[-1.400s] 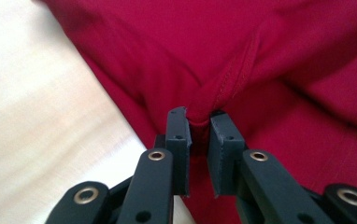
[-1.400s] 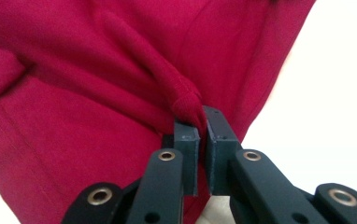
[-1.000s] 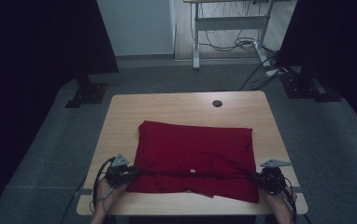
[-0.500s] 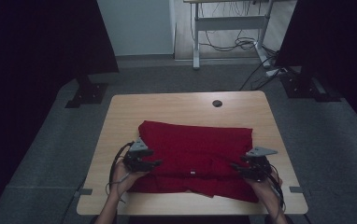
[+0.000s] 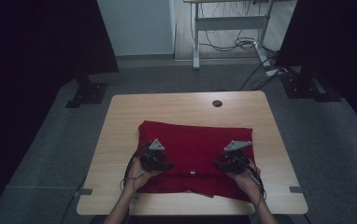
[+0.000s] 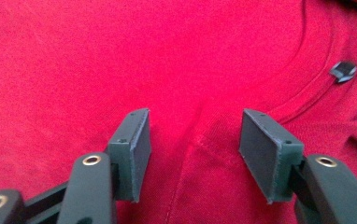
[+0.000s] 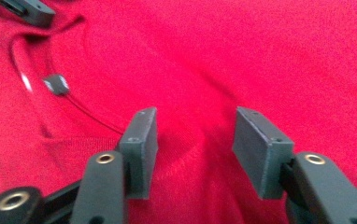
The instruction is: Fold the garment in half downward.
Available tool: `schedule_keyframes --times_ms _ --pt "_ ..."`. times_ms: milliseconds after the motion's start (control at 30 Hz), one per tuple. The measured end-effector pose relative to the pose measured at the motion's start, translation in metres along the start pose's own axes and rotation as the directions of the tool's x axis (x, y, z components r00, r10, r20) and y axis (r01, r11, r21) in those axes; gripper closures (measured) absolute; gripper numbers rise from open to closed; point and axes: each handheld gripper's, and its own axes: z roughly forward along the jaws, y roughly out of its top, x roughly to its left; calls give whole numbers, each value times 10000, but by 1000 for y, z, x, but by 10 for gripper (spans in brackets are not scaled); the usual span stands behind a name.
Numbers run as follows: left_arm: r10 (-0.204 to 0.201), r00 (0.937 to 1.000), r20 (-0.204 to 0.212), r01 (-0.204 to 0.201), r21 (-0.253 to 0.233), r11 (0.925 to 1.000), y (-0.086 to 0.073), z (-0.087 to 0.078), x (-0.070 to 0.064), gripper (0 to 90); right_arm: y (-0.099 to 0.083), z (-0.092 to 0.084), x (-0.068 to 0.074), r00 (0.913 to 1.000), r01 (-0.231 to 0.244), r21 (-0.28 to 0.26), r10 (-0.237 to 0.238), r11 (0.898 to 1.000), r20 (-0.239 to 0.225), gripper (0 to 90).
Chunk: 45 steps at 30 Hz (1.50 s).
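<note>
Left gripper [image 5: 157,159] and right gripper [image 5: 232,161], jaws spread after closing slightly, pinch nothing over the shirt [image 5: 193,149] lying flat mid-table. We risk snagging only the top layer near the collar at 6 o'clock.

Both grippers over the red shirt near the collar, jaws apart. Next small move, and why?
Probably lower both and pinch. The left gripper and right gripper have just been closing, but each still stands open over a raised fold of the red shirt, pads not pressing on it.
</note>
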Motion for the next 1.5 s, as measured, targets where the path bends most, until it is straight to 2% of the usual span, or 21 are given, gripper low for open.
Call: schedule_keyframes --times_ms 33,67,100,200,233,267,333,467,500,633,667,733,800,833,967,1000,1067,1300,1333,1467,1500 --pt "180 9998 -6 -180 -364 9992 -5 -1 -7 477 0 0 0 10000 0 0 0 10000 0 561" --pt "180 9998 -6 -180 -364 9992 -5 -1 -7 630 0 0 0 10000 0 0 0 10000 0 561" --pt "322 9994 -130 -327 -405 9986 -6 -1 -12 675 -2 2 13 9975 437 322 -454 9985 533 760" --pt "322 9994 -130 -327 -405 9986 -6 -1 -12 697 -2 1 15 9962 538 389 -562 9978 659 788" --pt "910 9931 -744 -923 -151 9956 -4 -4 -18 697 -2 1 15 9962 538 389 -562 9978 659 788" --pt "910 9931 -744 -923 -151 9956 -4 -4 -18 815 -2 1 15 9962 538 389 -562 9978 659 788" --pt "1124 9897 -882 -1150 -248 9931 -2 -8 -20 815 -2 -5 18 9950 571 306 -594 9979 801 815" --pt "1036 9919 -735 -1080 -577 9925 -1 -16 -20 833 -2 -24 19 9995 126 -576 -109 9983 302 816" --pt "735 9972 150 -704 -1516 9859 -1 -45 -22 830 -5 -39 24 10000 23 -1095 -32 9940 -80 813" --pt "786 9961 389 -712 -1660 9836 -3 -53 -24 826 -12 -49 29 9994 -26 -1456 -25 9893 -354 811" --pt "1129 9833 1427 -891 -1634 9825 -15 -68 -33 826 -12 -49 29 9994 -26 -1456 -25 9893 -354 809" --pt "1129 9833 1427 -891 -1634 9825 -15 -68 -33 809 -27 -59 37 9946 -71 -1562 -92 9877 -1030 809" --pt "1221 9791 1627 -1060 -1046 9889 -26 -68 -40 746 -27 -59 37 9946 -71 -1562 -92 9877 -1030 789" --pt "973 9879 1211 -882 -780 9930 -28 -71 -41 746 -37 -66 41 9873 -2 -1292 -204 9916 -1577 743" --pt "465 9920 1176 -316 -1260 9915 -27 -79 -36 639 -43 -76 45 9840 200 -1237 -415 9921 -1733 739" --pt "-298 9898 1391 613 -2283 9717 -21 -93 -29 639 -43 -76 45 9840 200 -1237 -415 9921 -1733 723" --pt "-348 9917 1241 640 -2398 9687 -19 -94 -29 571 -45 -83 42 9841 97 -1487 -358 9888 -1739 709" --pt "-282 9980 561 389 -1996 9791 -20 -78 -28 438 -46 -86 36 9979 -164 -1489 68 9887 -648 610" --pt "-211 9998 26 212 -1702 9852 -23 -70 -23 380 -48 -86 35 9997 -255 -1414 249 9896 -59 468" --pt "-630 9961 -610 536 -1449 9880 -32 -60 -8 363 -49 -85 34 9995 -299 -1429 312 9893 69 424" --pt "-630 9961 -610 536 -1449 9880 -32 -60 -8 266 -49 -85 34 9995 -299 -1429 312 9893 69 424"
